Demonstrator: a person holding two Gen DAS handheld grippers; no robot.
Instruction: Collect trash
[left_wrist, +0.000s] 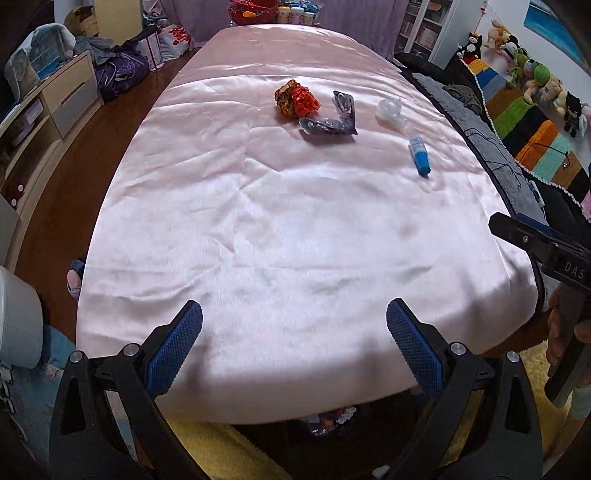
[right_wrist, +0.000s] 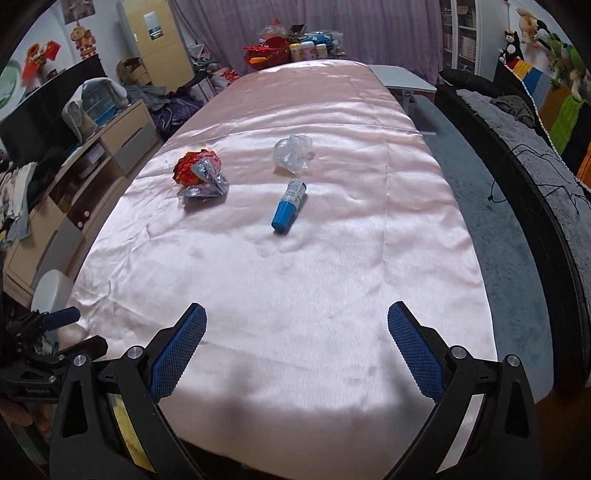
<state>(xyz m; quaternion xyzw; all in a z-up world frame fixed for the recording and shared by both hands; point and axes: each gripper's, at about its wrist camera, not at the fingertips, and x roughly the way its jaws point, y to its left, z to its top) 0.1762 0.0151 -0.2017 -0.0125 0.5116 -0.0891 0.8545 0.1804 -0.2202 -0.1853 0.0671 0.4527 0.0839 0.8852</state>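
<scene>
Four pieces of trash lie on the pink satin tablecloth (left_wrist: 258, 221) toward its far half: a crumpled red-orange wrapper (left_wrist: 296, 98) (right_wrist: 195, 167), a silver foil packet (left_wrist: 332, 120) (right_wrist: 207, 188) touching it, a crumpled clear plastic bag (left_wrist: 390, 110) (right_wrist: 293, 153), and a blue-and-white tube (left_wrist: 420, 156) (right_wrist: 289, 206) lying on its side. My left gripper (left_wrist: 294, 314) is open and empty over the near edge. My right gripper (right_wrist: 297, 314) is open and empty over the near part of the cloth, well short of the tube.
A white bin (left_wrist: 18, 317) (right_wrist: 51, 288) stands on the floor at the near left. A wooden cabinet (right_wrist: 110, 144) runs along the left. A dark sofa with a grey cover (right_wrist: 524, 166) runs along the right. Bottles and a red bowl (right_wrist: 269, 51) stand at the table's far end.
</scene>
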